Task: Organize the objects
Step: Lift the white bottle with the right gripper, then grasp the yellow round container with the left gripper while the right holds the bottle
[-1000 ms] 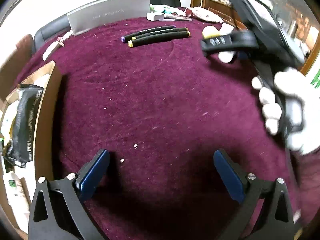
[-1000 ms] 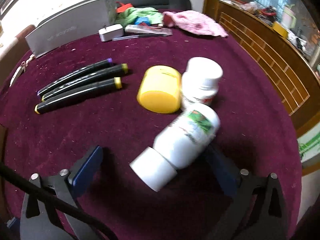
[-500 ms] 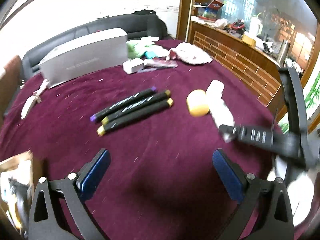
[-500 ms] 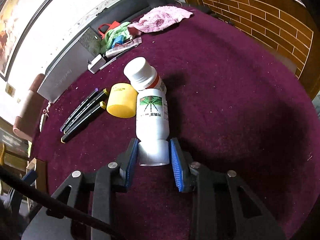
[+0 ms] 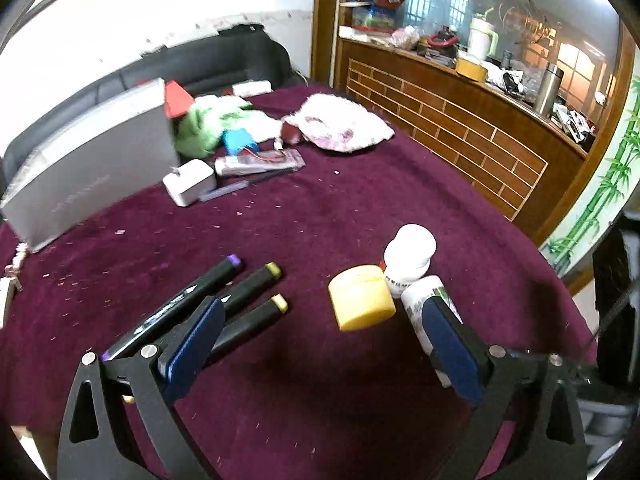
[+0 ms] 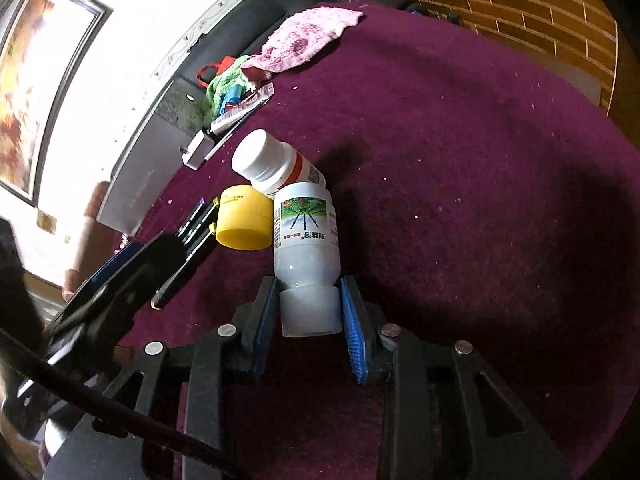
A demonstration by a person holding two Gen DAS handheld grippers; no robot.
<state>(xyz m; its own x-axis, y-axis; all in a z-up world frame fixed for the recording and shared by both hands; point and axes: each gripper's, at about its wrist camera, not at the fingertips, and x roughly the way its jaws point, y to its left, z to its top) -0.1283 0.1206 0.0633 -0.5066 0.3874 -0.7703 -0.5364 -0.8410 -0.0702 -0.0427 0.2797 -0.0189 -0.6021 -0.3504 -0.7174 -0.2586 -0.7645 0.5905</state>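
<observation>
A white bottle with a green label lies on its side on the purple tablecloth. My right gripper is shut on its white cap end. Its far end touches a second white bottle with an orange band and a yellow jar. In the left wrist view my left gripper hangs open above the cloth with nothing between its fingers. The yellow jar sits just beyond it, and three black markers lie by its left finger. The lying bottle is partly hidden behind its right finger.
At the back stand a silver box, a small white box, green cloth and a pink cloth. A wooden brick-pattern counter runs along the right, past the round table's edge.
The right jaws went from wide open around the bottle to shut on its cap, and that wrist rolled. The left gripper swept across the table to the markers and jar.
</observation>
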